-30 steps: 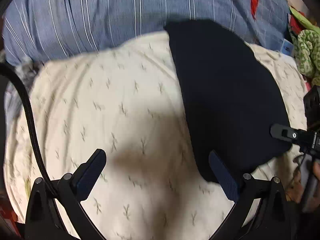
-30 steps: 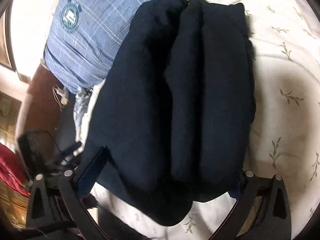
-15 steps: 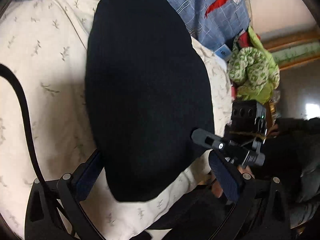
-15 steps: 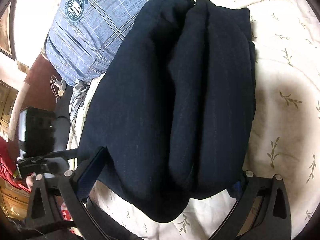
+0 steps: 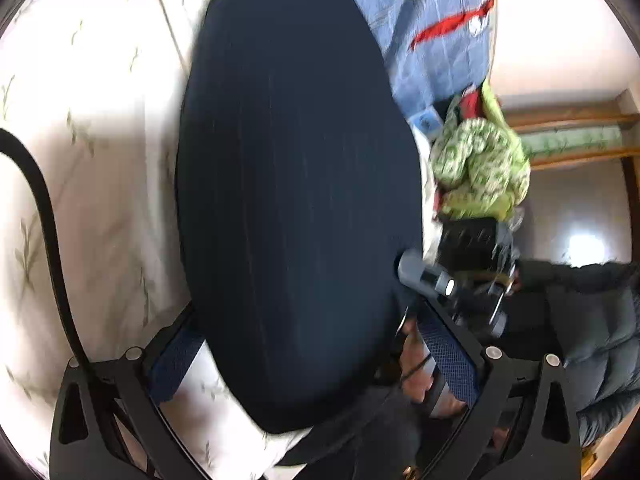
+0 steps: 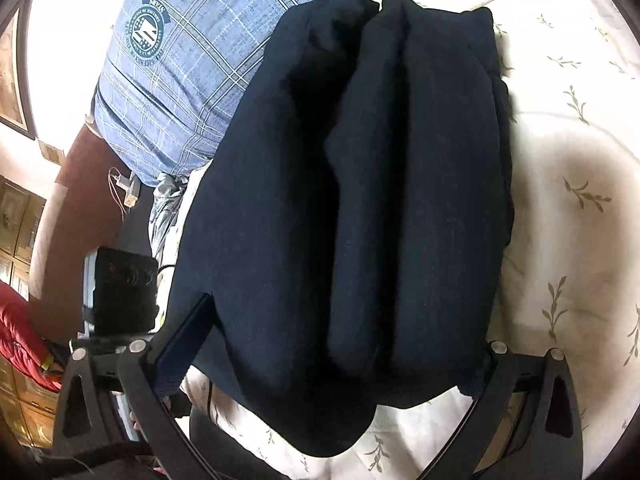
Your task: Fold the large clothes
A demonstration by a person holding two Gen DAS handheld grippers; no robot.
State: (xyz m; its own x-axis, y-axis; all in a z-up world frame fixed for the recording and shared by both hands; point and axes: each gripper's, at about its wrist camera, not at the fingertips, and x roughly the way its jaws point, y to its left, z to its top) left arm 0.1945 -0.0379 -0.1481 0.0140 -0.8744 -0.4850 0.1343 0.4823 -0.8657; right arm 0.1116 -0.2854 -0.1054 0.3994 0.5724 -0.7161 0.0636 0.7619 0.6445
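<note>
A dark navy garment, folded into a long thick bundle, lies on the cream leaf-print bedsheet. My left gripper is open, its blue pads either side of the bundle's near end. In the right wrist view the same garment shows two long lengthwise folds. My right gripper stands open around its near end, the right pad hidden under the cloth edge. The right gripper's body touches the garment's right edge in the left wrist view, with a hand on its handle.
A blue plaid duvet lies bunched at the garment's far end. A green patterned cloth pile sits off the bed's corner. A person's dark padded jacket is at the right. A plug and cable and red cloth lie beside the bed.
My left gripper has swung right from the bare sheet onto the garment, which now fills the space between its fingers. The right gripper has crept slightly closer; the garment has not shifted.
</note>
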